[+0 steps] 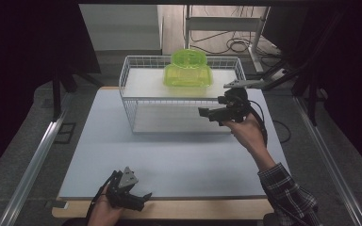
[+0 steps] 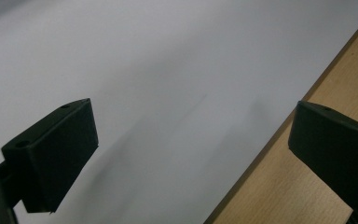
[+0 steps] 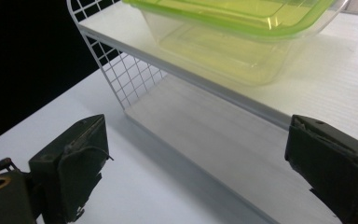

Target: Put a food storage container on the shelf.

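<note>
The green container [image 1: 188, 69] sits on the upper shelf of the white wire rack [image 1: 131, 101], toward the rear centre; in the right gripper view its top is cut off by the frame edge, and a green lid is visible above a translucent body [image 3: 223, 51]. The right gripper [image 1: 206, 112] hovers in front of the rack's right side, jaws spread wide with nothing between them; the container is apart from it. The left gripper [image 1: 143, 197] rests near the front edge of the table [image 1: 179, 160], jaws likewise spread and empty; its view shows the grey surface [image 2: 168, 70] meeting the wooden edge strip [image 2: 298, 186]. The rack's lower shelf [image 3: 223, 144] is partly hidden behind the right jaw.
</note>
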Motion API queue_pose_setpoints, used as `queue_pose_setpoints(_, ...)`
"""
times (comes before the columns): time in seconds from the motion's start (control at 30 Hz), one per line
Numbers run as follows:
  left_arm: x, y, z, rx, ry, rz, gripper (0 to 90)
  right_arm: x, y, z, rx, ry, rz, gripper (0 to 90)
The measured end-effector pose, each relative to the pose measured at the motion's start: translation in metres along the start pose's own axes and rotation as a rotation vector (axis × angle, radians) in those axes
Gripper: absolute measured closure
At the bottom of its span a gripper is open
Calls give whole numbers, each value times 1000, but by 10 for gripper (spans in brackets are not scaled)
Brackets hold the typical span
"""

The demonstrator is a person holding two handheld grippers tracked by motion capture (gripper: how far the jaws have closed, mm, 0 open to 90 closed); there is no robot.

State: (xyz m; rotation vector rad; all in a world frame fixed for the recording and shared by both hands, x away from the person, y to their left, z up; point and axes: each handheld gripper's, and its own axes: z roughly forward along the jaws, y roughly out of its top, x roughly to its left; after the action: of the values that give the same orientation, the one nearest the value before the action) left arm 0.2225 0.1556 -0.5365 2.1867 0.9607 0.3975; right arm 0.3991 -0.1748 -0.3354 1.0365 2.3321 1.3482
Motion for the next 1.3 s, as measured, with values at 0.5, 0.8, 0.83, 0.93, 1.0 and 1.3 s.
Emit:
queue_pose_setpoints(0.5,1,-1,-3,-51,-9,-13,5,7,-20,7,40,-18,-46,20)
queue_pose_setpoints(0.8,0,0,-2,-46,-9,12,2,4,-33,11,63,-13,-26,20)
queue_pose_setpoints(0.83,0,0,-2,-48,-10,13,2,4,-34,11,63,-14,-28,20)
queue_pose_setpoints(0.93,0,0,-3,-53,-11,12,2,4,-38,11,65,-15,-28,20)
queue_pose_setpoints(1.0,0,0,-3,-63,-18,12,2,4,-40,11,67,-14,-29,20)
queue_pose_setpoints(1.3,1,-1,-5,-89,-22,2,0,5,-55,15,78,-15,-33,20)
